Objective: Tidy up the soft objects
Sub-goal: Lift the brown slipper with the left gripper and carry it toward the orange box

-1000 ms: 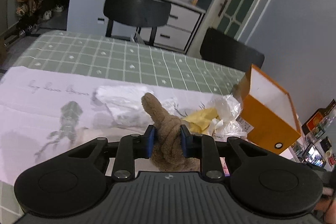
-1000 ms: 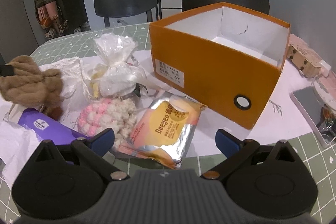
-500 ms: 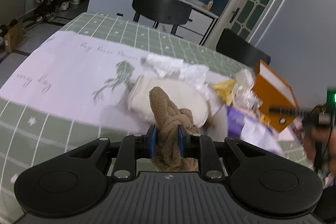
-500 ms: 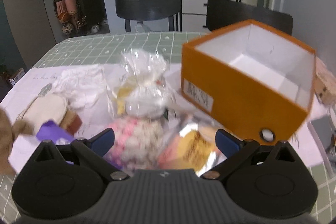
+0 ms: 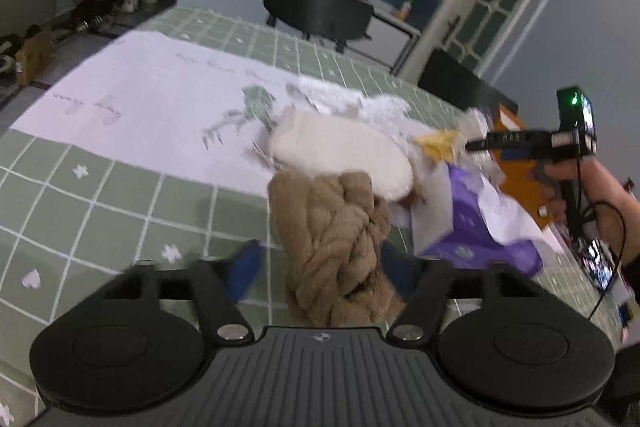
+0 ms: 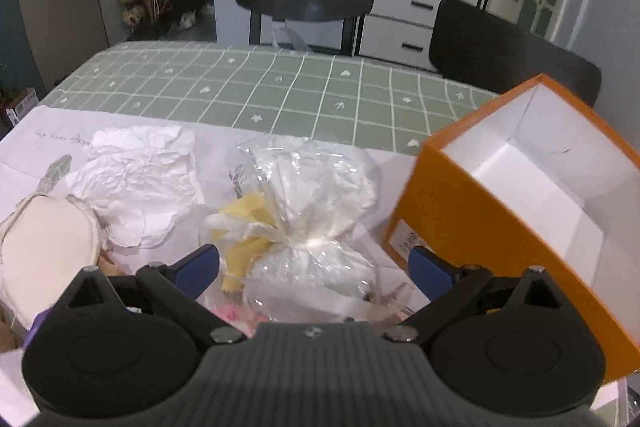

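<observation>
1. The left gripper (image 5: 320,263) has just been opening; its jaws stand apart around the brown knotted plush (image 5: 336,243), which rests on the green checked worktop (image 5: 120,203).
2. The right gripper (image 6: 314,267) is open around a tied clear plastic bag (image 6: 312,227), beside the orange box (image 6: 472,227).

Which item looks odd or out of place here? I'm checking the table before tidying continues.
The crumpled white paper looks like scrap among the soft things on the white printed sheet. The open orange cardboard box appears tilted, though the fisheye view may cause that. Nothing looks spilled or broken.
</observation>
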Tool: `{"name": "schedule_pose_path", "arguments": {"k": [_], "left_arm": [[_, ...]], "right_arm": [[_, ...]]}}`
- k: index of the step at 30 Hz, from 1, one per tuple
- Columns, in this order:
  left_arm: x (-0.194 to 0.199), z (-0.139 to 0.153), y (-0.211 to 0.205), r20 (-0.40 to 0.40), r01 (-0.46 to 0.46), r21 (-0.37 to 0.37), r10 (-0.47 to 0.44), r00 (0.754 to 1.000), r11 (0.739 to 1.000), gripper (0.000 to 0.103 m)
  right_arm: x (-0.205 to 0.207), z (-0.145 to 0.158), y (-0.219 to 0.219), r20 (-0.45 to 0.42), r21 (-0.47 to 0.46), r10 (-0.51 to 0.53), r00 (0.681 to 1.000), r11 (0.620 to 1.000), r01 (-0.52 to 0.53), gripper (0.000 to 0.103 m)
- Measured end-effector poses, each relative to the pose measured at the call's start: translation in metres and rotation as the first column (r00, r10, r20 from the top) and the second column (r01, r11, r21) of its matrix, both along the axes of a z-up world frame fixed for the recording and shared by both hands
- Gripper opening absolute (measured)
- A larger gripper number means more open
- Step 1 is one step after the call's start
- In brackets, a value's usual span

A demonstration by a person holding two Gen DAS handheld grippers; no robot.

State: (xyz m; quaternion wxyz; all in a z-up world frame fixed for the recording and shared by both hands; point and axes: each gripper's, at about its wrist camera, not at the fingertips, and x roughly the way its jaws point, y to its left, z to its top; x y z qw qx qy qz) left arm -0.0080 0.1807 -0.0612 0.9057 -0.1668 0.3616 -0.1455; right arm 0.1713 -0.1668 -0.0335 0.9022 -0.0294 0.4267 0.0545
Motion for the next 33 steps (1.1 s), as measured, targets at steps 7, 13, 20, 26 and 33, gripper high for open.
{"name": "schedule_pose_path", "arguments": {"k": [7,13,20,26,33], "left_arm": [[0.019,-0.012,-0.002,-0.052,-0.017,-0.033,0.015,0.999,0.999,0.084],[0.028,-0.022,-0.01,-0.086,-0.021,-0.025,0.019,0.996,0.999,0.083],[0.027,-0.019,-0.026,-0.066,0.025,-0.006,-0.026,0.997,1.0,0.056],[0.022,-0.015,-0.03,-0.055,0.052,0.036,-0.05,0.997,0.998,0.047],[0.018,-0.01,-0.03,-0.071,0.111,0.085,-0.105,0.992,0.99,0.046]], "right_arm": [[0.024,-0.017,0.005,-0.047,-0.011,-0.013,0.999,1.0,0.013,0.072],[0.02,-0.009,-0.007,-0.032,0.058,-0.002,0.999,0.998,0.004,0.062],[-0.004,0.022,-0.017,-0.013,0.075,0.037,0.999,0.997,-0.036,0.062],[-0.034,0.029,-0.029,-0.026,0.045,0.059,0.998,0.997,-0.058,0.062],[-0.082,0.027,-0.048,-0.077,-0.002,0.079,0.994,0.997,-0.079,0.062]]}}
